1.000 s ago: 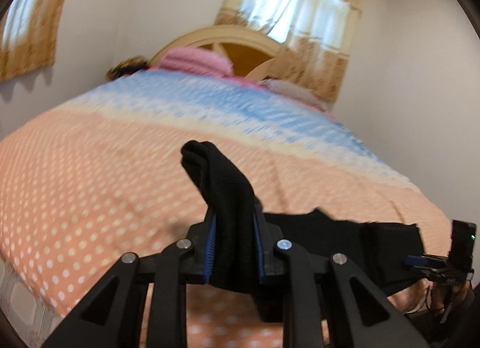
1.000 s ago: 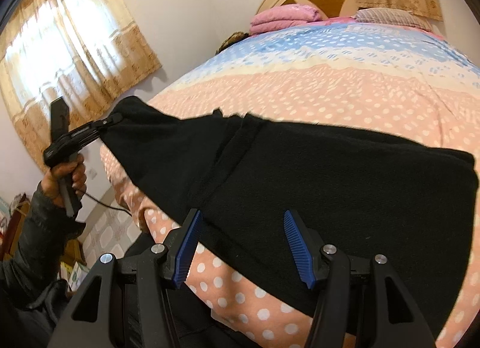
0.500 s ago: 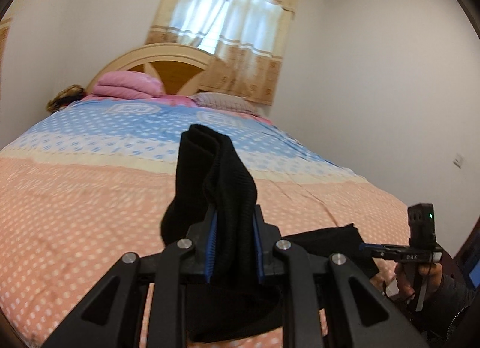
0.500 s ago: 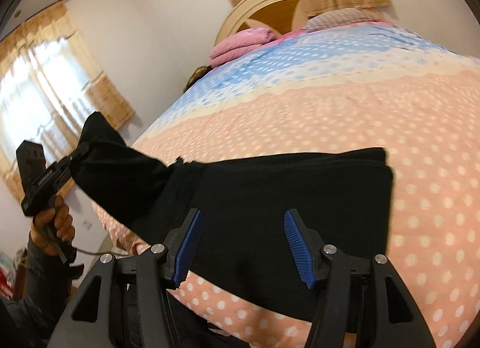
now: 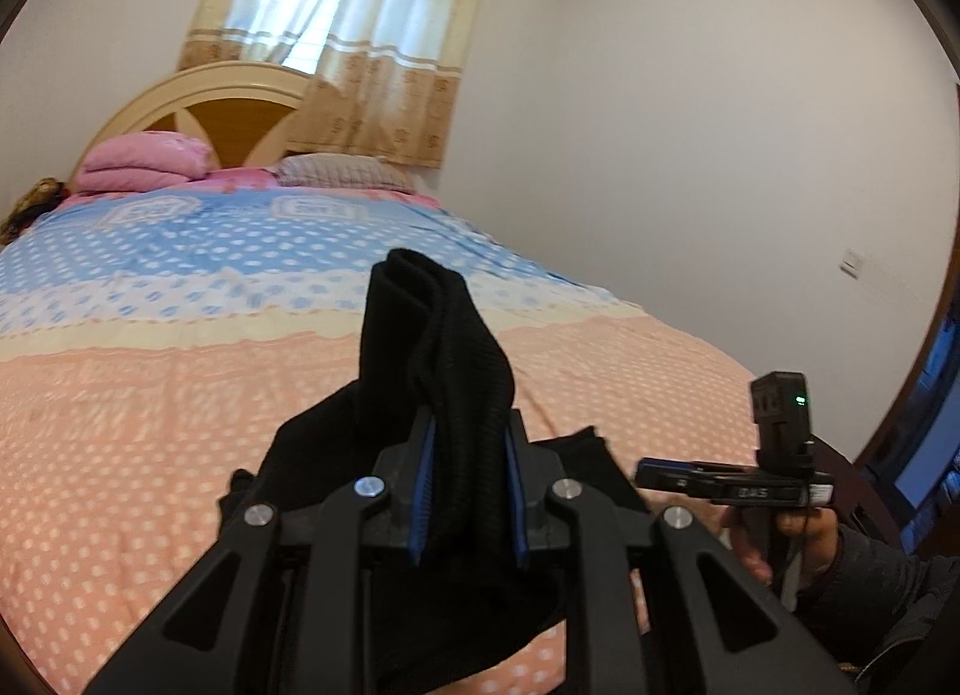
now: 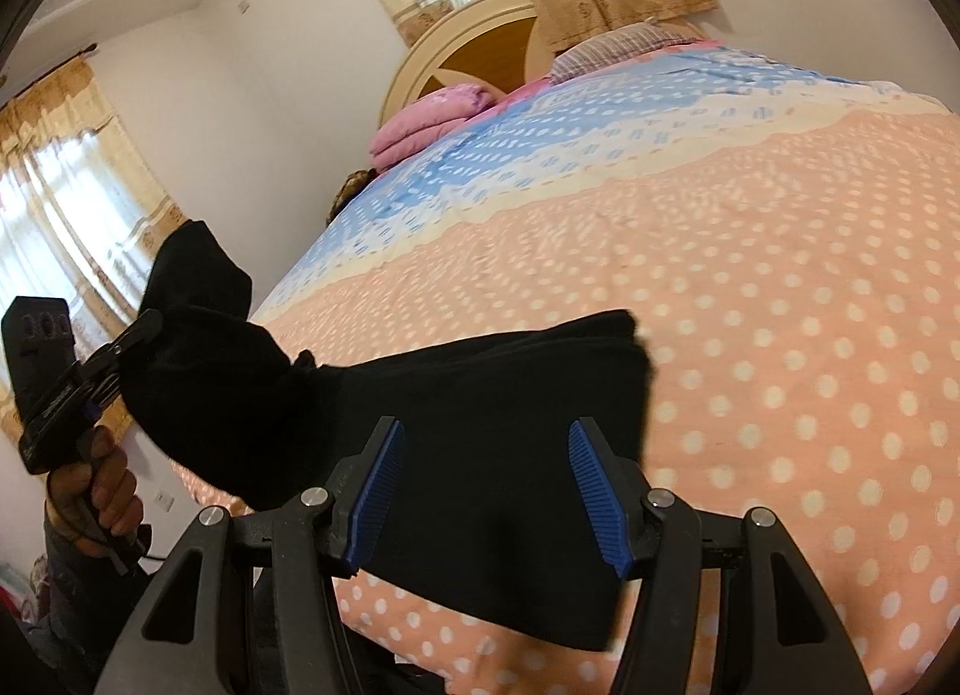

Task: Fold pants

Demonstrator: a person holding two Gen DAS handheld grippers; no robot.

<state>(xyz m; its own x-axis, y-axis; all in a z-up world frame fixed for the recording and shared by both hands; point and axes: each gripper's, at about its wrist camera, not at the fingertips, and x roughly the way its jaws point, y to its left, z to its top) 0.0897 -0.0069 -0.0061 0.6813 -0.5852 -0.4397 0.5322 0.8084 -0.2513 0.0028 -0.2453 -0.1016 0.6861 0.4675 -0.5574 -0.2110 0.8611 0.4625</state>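
Note:
Black pants [image 6: 498,413] lie folded on the near edge of the dotted bedspread. My left gripper [image 5: 468,491] is shut on one end of the pants [image 5: 438,359], which sticks up between its blue pads and is lifted over the folded part. In the right wrist view the left gripper [image 6: 129,338] shows at the left with that bunched end. My right gripper [image 6: 486,491] is open and empty, its pads spread just above the pants' near edge. It also shows in the left wrist view [image 5: 654,470], low at the right.
The bed [image 5: 150,383] has a peach, cream and blue dotted cover. A folded pink blanket [image 5: 144,161] and a pillow [image 5: 342,170] lie by the headboard. White walls and curtained windows surround it. The bed's near edge is right below both grippers.
My left gripper has carried its end of the pants rightward, over the folded part; the spread cloth has become shorter. My right gripper stayed open, over the near edge.

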